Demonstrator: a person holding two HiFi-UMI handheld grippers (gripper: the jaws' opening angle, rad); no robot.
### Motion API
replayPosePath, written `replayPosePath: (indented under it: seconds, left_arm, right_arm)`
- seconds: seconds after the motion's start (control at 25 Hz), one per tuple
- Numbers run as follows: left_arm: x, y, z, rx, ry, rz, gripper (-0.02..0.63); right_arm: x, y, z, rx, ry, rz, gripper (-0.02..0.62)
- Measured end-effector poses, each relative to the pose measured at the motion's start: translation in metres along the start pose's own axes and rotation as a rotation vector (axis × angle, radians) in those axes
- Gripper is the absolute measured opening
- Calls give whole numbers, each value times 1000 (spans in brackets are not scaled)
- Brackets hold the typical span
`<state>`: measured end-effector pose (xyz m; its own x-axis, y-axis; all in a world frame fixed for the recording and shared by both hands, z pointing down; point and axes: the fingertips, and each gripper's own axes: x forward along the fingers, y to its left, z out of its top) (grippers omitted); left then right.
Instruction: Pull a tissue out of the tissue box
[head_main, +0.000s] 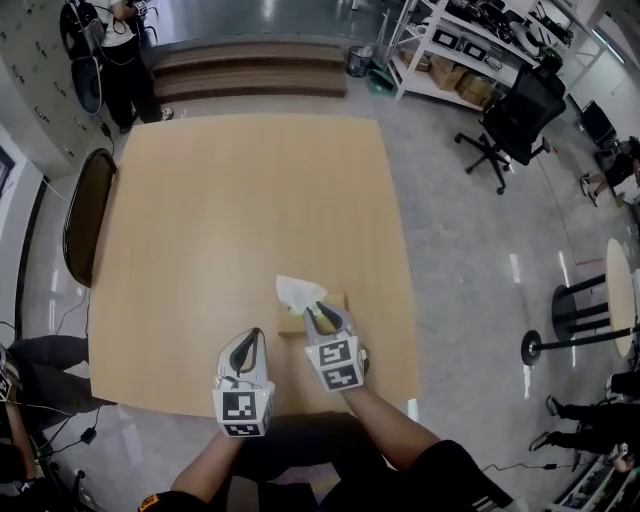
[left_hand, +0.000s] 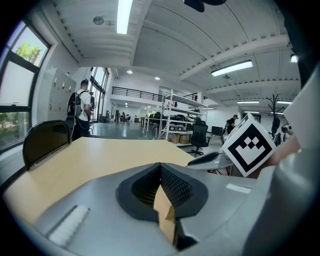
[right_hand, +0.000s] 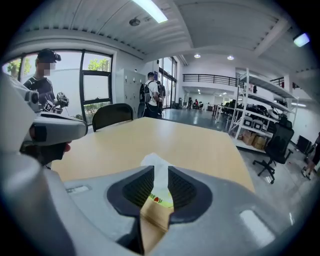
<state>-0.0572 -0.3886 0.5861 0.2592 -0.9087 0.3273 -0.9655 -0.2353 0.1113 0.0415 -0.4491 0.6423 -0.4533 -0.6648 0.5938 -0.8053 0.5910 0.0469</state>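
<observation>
My right gripper (right_hand: 160, 175) has its 2 jaws parted by a narrow gap. The dark ribbed pads stand on either side of a crumpled white paper tissue (right_hand: 157, 162), and I can't see them pinching it. The tissue rises straight up through that gap, and its top pokes out just above the jaw tips.

My left gripper (left_hand: 160, 167) has its 2 jaws brought together, with the pads meeting in 1 line at the tips and nothing between them. It hangs over the bare light wooden table (left_hand: 95, 160), just beside the right gripper and apart from the box.

From the head view, the right gripper (head_main: 322, 318) sits over the small brown cardboard tissue box (head_main: 337, 301) and points down into its top. The left gripper (head_main: 252, 338) is to its left, near the table's front edge. The box lies near that front edge too, right of centre, and the tissue (head_main: 299, 291) sticks up from it on the far left side of the right gripper's jaws.

In the right gripper view, the box (right_hand: 155, 212) shows directly under the jaws. It is plain brown card with a yellow-green patch around the opening and a little red print that I can't read. The tissue is white, soft and creased, narrow where it leaves the box and wider at its ragged top.
</observation>
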Motion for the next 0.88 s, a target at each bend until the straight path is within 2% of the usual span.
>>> replayPosePath:
  seconds: [0.2,0.64,0.8,0.88]
  left_arm:
    - [17,5,-2,-4,12,19,18]
    - [43,12,-14,3,40,16,18]
    - [42,14,-19,0,54,10,18]
    - [41,14,-20,2,56,6,18]
  right_arm:
    - [20,-8,-10,-16,70,2,89]
    - [38,-8,-30,-15,166,5,92]
    - [41,-10,-33,-32,180,-20,19]
    - [42,-10,-34,-35,189,-24,2]
